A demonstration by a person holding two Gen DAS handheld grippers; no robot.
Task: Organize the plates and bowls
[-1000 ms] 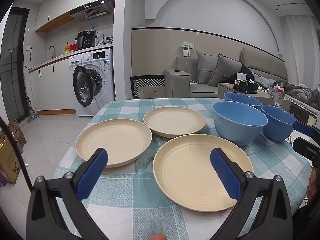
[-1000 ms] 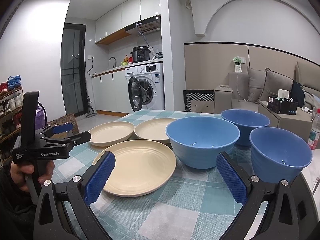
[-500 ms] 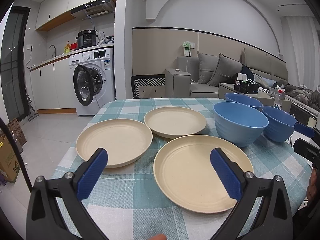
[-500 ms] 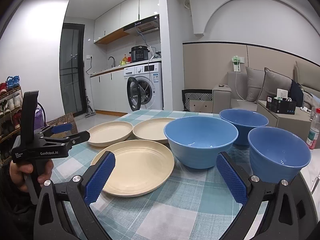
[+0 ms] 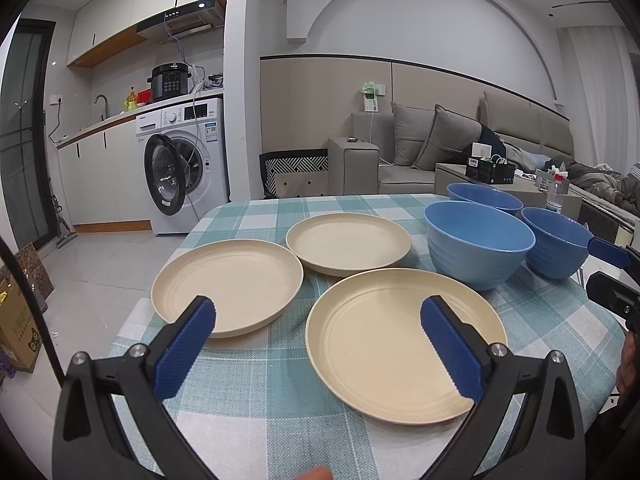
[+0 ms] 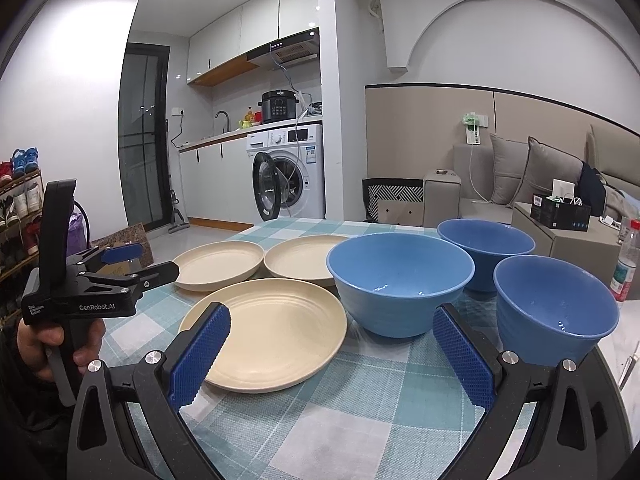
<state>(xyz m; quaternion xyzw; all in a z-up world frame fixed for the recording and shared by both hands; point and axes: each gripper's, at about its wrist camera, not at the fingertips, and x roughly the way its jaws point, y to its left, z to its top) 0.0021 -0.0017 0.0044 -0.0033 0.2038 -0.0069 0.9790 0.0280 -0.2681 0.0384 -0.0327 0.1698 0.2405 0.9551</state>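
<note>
Three cream plates lie on the checked tablecloth: a near one (image 5: 404, 340) (image 6: 272, 332), a left one (image 5: 228, 280) (image 6: 220, 264) and a far one (image 5: 348, 242) (image 6: 300, 260). Three blue bowls stand to their right: a big one (image 5: 478, 246) (image 6: 400, 280), a far one (image 5: 484, 198) (image 6: 486, 244) and a right one (image 5: 556, 246) (image 6: 554, 308). My left gripper (image 5: 318, 318) is open and empty, above the table's near edge before the near plate. My right gripper (image 6: 332, 326) is open and empty, before the big bowl.
The table (image 5: 260, 380) ends close in front of both grippers. A washing machine (image 5: 184, 164) and kitchen counter stand behind on the left, a sofa (image 5: 440, 148) and a side table with a black box (image 6: 560, 212) on the right.
Both grippers have drifted slightly; the scene sits a little lower and to the left in the right wrist view. Nothing was taken hold of or moved.
</note>
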